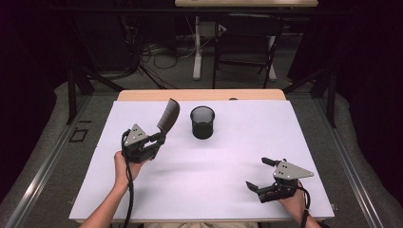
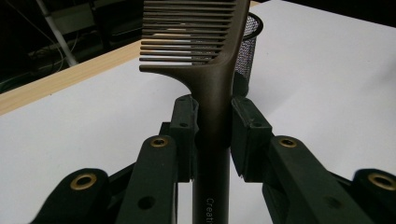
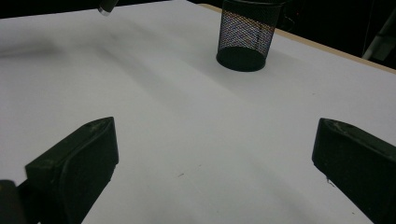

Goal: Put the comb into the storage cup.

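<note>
the left claw is clenched on the handle of a dark comb, its two jaws pressing the handle from either side, as the left gripper view shows plainly. the comb's long axis runs straight out from the jaws, away from the person and rising off the desk, with the toothed head at the far end and the teeth set crosswise to the handle. outward from there, taking the black mesh cup as the landmark: the comb's head hangs just to the left of the cup and about level with its rim, apart from it, not over the opening. in the left gripper view the cup peeks out behind the comb's right edge, so the cup lies ahead of the claw and slightly to the right of the comb's line. the left claw is far nearer the cup than the right one. the likely move, then, is to swing the head rightward over the rim and tip the comb down.

the comb looks brown-black and matt, with wide, even teeth and faint pale lettering low on the handle, too cut off to read, perhaps a brand name.

the right claw rests on the desk well to the near right of the cup, jaws spread wide with nothing between them.
</note>
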`<state>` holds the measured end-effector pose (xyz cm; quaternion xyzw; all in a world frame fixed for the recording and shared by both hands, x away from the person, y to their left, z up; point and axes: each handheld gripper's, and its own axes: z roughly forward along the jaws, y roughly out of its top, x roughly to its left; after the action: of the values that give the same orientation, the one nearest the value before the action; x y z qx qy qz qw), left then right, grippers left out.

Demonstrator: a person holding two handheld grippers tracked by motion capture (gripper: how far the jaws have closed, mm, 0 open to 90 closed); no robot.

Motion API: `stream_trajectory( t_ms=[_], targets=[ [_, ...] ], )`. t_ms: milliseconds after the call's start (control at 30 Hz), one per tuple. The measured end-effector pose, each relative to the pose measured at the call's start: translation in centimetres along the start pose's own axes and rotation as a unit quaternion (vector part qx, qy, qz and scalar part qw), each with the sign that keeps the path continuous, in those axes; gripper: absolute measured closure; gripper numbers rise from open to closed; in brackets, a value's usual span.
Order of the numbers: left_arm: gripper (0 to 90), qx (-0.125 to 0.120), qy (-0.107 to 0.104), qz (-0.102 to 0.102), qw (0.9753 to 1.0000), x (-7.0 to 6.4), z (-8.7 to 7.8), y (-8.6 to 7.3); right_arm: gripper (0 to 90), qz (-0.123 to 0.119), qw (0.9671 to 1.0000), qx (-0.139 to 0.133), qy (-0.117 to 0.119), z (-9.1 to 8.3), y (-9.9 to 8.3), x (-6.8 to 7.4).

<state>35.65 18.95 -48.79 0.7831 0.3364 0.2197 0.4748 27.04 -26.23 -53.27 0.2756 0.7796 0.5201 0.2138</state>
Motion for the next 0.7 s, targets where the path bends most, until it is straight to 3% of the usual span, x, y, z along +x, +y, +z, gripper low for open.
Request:
stream_trajectory(
  t_ms=[700],
  targets=[
    [72.7,-0.039,-0.002,-0.017,0.9991,0.4,0.9,1.8,0.0,0.0,1.0,0.0,-0.001,-0.1,0.0,-0.1]
  ],
)
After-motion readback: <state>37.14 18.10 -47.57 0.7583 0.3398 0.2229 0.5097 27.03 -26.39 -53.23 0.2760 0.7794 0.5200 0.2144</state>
